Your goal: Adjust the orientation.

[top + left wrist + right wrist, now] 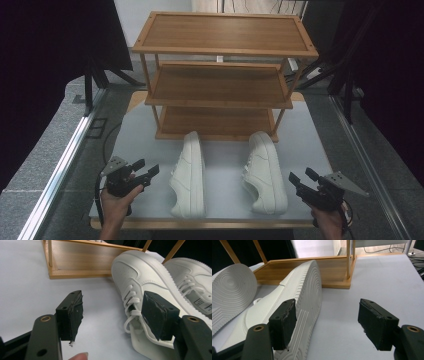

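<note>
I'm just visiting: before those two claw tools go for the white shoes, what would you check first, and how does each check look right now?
1. Left gripper open, nothing held: ok.
2. Right gripper open, nothing held: ok.
3. Both shoes within reach on the table: ok, though that is a judgement.
4. Shoes upright for an easy grab: not ok; the left shoe and the right shoe both lie on their sides.
5. Wooden rack shelves free: ok.
6. Laces tied: cannot tell.

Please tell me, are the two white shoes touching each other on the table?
Apart. The high view shows a bare strip of table between the left shoe and the right shoe along their whole length.
</note>
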The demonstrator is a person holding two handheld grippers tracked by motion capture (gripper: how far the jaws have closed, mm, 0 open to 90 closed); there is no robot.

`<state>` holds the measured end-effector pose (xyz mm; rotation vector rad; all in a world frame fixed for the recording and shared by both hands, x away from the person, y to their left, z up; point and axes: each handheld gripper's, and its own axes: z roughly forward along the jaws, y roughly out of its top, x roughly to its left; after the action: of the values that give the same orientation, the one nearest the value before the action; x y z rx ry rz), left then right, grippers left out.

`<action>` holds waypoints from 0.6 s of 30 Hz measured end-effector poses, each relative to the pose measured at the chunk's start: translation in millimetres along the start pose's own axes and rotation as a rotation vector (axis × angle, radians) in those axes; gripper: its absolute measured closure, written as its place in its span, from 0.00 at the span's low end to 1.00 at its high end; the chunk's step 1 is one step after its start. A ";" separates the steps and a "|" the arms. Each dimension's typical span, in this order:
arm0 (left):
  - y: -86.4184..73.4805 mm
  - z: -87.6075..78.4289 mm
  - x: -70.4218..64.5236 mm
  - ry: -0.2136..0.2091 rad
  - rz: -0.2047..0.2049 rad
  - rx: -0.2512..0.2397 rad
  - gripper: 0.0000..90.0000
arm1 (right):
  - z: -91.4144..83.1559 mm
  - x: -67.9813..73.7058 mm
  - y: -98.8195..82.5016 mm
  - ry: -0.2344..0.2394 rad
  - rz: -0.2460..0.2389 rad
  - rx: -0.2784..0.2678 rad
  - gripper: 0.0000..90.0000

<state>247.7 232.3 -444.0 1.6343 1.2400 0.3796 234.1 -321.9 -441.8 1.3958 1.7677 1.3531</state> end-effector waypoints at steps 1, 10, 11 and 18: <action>0.4 -0.6 0.4 -0.003 -0.005 0.004 0.39 | 0.7 0.0 -0.5 -0.001 -0.001 0.002 0.34; -0.7 -0.3 0.7 0.033 -0.022 0.021 0.59 | -3.0 -0.7 -1.0 -0.018 0.005 0.009 0.35; -0.7 -0.3 0.7 0.033 -0.022 0.021 0.62 | -3.0 -0.7 -1.0 -0.018 0.005 0.009 0.35; 2.0 -10.4 8.1 -0.004 -0.058 -0.004 0.86 | -1.6 -3.2 -2.7 -0.028 0.020 0.022 0.35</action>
<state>244.6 244.6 -440.2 1.5914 1.2795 0.3430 232.7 -325.4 -444.3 1.4407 1.7595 1.3221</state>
